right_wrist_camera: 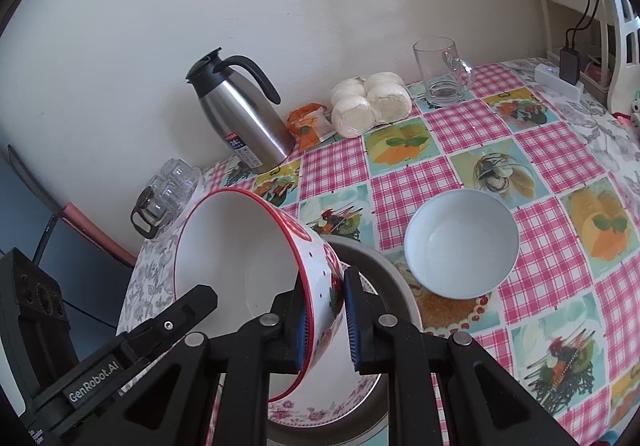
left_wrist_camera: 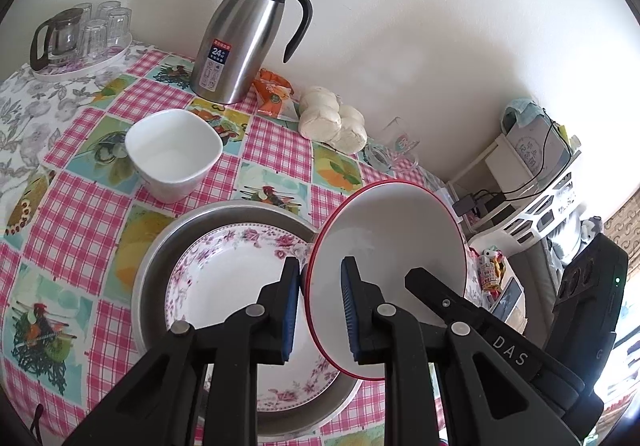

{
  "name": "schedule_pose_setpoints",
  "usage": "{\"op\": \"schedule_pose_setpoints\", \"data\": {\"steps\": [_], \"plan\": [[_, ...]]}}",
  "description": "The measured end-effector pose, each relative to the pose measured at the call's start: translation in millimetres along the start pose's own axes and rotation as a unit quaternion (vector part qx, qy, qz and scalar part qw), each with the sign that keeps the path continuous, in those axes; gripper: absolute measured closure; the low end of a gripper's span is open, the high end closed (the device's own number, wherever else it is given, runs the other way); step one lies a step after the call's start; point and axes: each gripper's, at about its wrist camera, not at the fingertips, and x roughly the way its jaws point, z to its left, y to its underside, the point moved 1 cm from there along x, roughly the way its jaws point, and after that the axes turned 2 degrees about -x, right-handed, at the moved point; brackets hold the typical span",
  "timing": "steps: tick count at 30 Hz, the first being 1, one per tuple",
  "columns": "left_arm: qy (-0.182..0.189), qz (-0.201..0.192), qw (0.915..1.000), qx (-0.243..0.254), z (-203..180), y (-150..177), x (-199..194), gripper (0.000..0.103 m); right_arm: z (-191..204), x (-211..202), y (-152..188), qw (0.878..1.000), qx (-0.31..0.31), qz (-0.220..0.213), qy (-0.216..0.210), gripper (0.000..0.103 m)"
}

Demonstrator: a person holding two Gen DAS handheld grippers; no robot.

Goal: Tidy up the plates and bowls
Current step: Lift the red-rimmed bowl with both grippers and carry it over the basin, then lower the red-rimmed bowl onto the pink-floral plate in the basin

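Right wrist view shows the right gripper (right_wrist_camera: 326,320) with jaws clamped on the wall of the red-rimmed bowl (right_wrist_camera: 240,266), held tilted above the flowered plate (right_wrist_camera: 320,410) in the metal basin (right_wrist_camera: 400,286). Left gripper (left_wrist_camera: 320,310) straddles the same rim, jaws parted, not squeezing. Stacking seems underway; next, level the bowl and lower it onto the plate, then fetch the white bowl (right_wrist_camera: 460,242) from the counter (right_wrist_camera: 560,286).

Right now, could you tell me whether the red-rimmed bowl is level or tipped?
Tipped: the red-rimmed bowl hangs on edge over the floral plate, wall clamped in the right gripper.
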Motion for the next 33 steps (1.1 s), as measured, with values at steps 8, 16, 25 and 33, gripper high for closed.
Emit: {"op": "schedule_pose_setpoints", "data": {"steps": [8, 16, 25, 33], "plan": [[-0.005, -0.015, 0.9999, 0.001, 3, 7, -18, 0.082, 8, -8, 12, 1.000, -0.015, -0.004, -0.017, 0.086], [-0.024, 0.004, 0.9995, -0.020, 17, 12, -10, 0.082, 13, 3, 20, 0.999, -0.025, 0.019, -0.015, 0.086], [-0.052, 0.029, 0.9979, -0.026, 28, 16, 5, 0.081, 6, 32, 34, 0.997, -0.010, 0.072, -0.009, 0.086], [-0.062, 0.044, 0.9966, -0.031, 33, 20, 15, 0.081, 2, 46, 40, 0.996, -0.004, 0.092, 0.001, 0.086]]}}
